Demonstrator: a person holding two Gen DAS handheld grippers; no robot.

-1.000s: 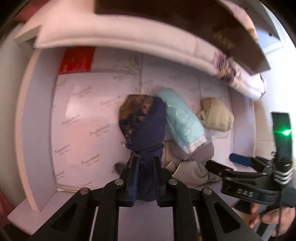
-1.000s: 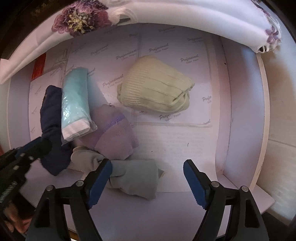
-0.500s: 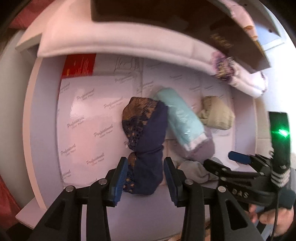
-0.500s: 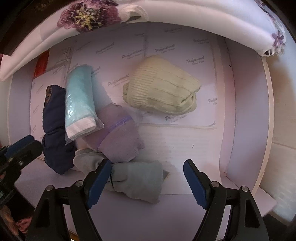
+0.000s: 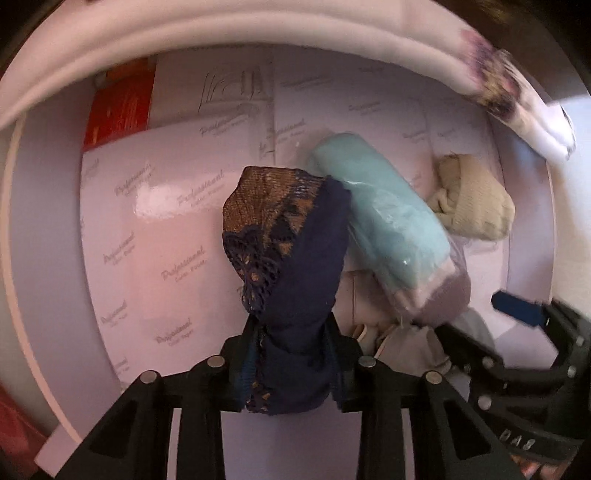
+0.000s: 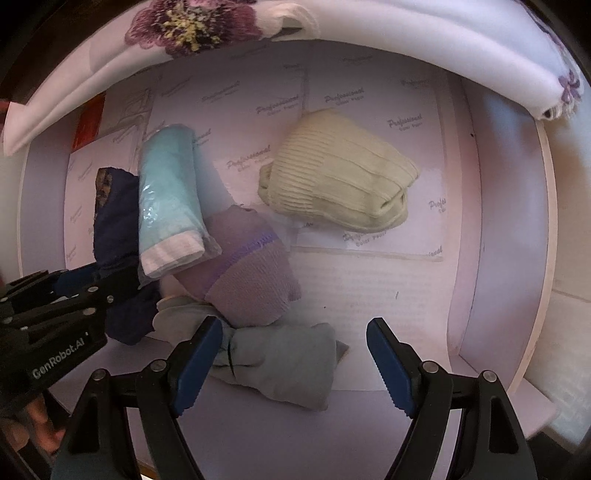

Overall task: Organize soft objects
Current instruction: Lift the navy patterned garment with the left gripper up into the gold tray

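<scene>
Clamped between the left gripper (image 5: 293,363) pads: navy bundle (image 5: 295,280) with bronze lace. Just right of it, a wrapped aqua roll (image 5: 384,225) over a lilac sock (image 6: 243,273). Between the wide-set right gripper (image 6: 293,363) fingers: grey bundle (image 6: 284,363). Beyond: cream knit (image 6: 340,173).

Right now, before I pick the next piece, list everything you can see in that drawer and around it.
navy lace bundle: 1, dark blue with brown lace, left of the pile, between the left jaws
plastic-wrapped roll: 1, light blue with a white end, leaning on the navy lace bundle and the purple sock
purple sock: 1, lilac, centre
grey sock: 1, pale grey-blue, front, below the right jaws
cream knit bundle: 1, cream, back right, apart from the pile
floral cloth: 1, white with purple flowers, draped over the back edge
drawer: 1, white, lined with printed paper
red card: 1, back left corner
left gripper: jaws just closing, pressing the navy lace bundle
right gripper: jaws open, empty
</scene>
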